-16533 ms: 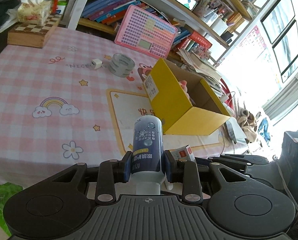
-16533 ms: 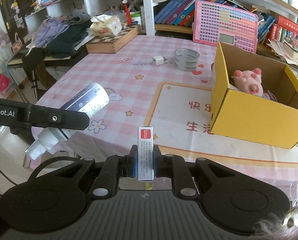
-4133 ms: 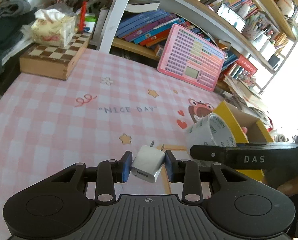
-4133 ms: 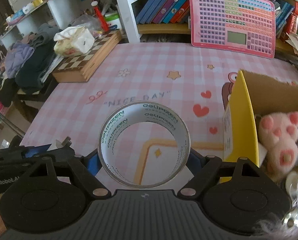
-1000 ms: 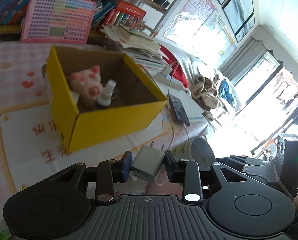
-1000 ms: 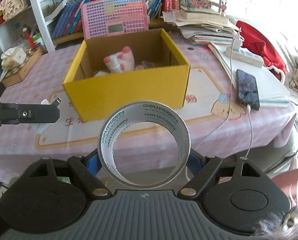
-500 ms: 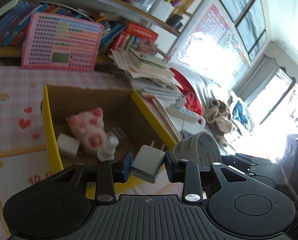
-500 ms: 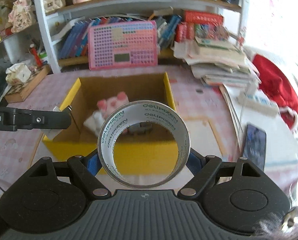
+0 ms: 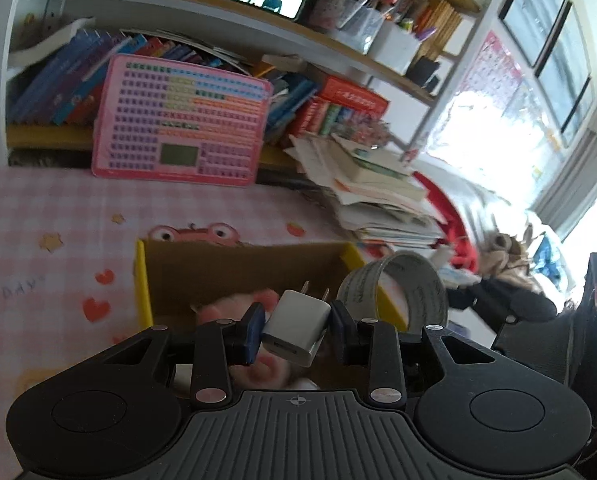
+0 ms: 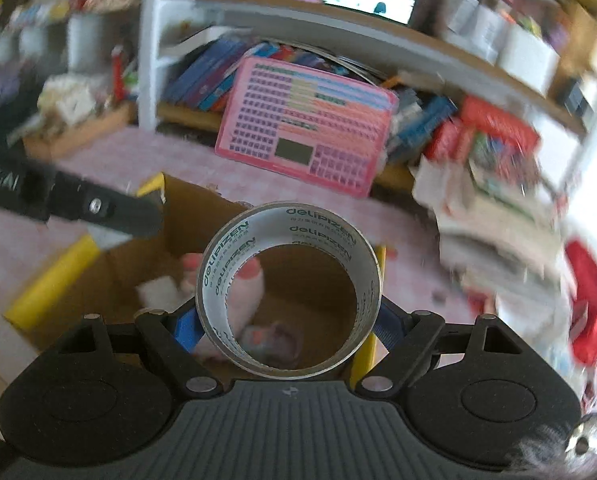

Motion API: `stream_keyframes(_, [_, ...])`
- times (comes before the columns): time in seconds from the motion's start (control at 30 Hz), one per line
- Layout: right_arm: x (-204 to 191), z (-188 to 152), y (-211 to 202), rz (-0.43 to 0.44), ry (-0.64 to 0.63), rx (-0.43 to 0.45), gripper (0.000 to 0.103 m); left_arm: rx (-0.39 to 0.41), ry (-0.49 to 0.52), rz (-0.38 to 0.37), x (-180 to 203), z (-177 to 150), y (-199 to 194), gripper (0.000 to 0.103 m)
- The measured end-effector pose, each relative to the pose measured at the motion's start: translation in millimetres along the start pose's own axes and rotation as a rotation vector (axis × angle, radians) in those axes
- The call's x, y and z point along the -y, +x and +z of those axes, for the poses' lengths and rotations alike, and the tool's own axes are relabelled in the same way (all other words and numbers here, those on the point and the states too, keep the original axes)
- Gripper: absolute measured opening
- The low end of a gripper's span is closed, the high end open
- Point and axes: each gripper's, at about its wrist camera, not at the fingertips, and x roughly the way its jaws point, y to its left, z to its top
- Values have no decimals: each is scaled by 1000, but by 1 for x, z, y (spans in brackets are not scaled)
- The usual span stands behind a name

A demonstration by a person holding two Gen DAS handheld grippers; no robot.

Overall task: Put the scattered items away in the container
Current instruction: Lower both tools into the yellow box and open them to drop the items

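My left gripper [image 9: 296, 326] is shut on a white plug adapter [image 9: 296, 326], prongs pointing up and away, held over the open yellow cardboard box [image 9: 141, 280]. A pink plush toy [image 9: 238, 306] lies in the box below it. My right gripper [image 10: 288, 326] is shut on a roll of clear tape [image 10: 288, 240], which stands on edge above the same box [image 10: 50, 280]. Through the roll I see the plush toy [image 10: 244, 284] and other small items on the box floor. The tape roll [image 9: 394, 288] also shows in the left wrist view, at the box's right side. The left gripper's finger [image 10: 98, 210] crosses the right wrist view at the left.
The box stands on a pink checked tablecloth [image 9: 38, 208]. A pink keyboard toy [image 9: 182, 128] leans against a bookshelf behind it. A pile of papers and books [image 9: 378, 196] lies to the right of the box. A red cloth [image 10: 590, 304] hangs at the far right.
Both grippers have moved forward over the box, from its front side to above its opening. The box's inside now sits right under the adapter and the tape roll. Both grips are unchanged.
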Motion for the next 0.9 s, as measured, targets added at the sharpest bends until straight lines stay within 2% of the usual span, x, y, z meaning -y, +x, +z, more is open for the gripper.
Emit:
stream_keyframes(0.13, [-4, 4, 34, 41, -127, -53, 82, -45, 6, 57, -6, 1, 24, 33])
stream_keyframes(0.37, [-21, -3, 78, 82, -441, -130, 82, -107, 53, 106, -8, -7, 56, 33])
stream_keyframes(0.5, [-18, -2, 91, 110, -478, -160, 82, -124, 71, 120, -5, -10, 66, 33])
stream_keyframes(0.77, [-17, -1, 99, 132, -553, -154, 83, -143, 65, 130, 4, -16, 71, 34])
stream_keyframes(0.87, [-18, -2, 96, 126, -559, -141, 91, -127, 75, 141, 6, -15, 66, 41])
stream_keyframes(0.9, [-18, -3, 94, 125, -556, -135, 95, -122, 79, 147, 7, -14, 63, 49])
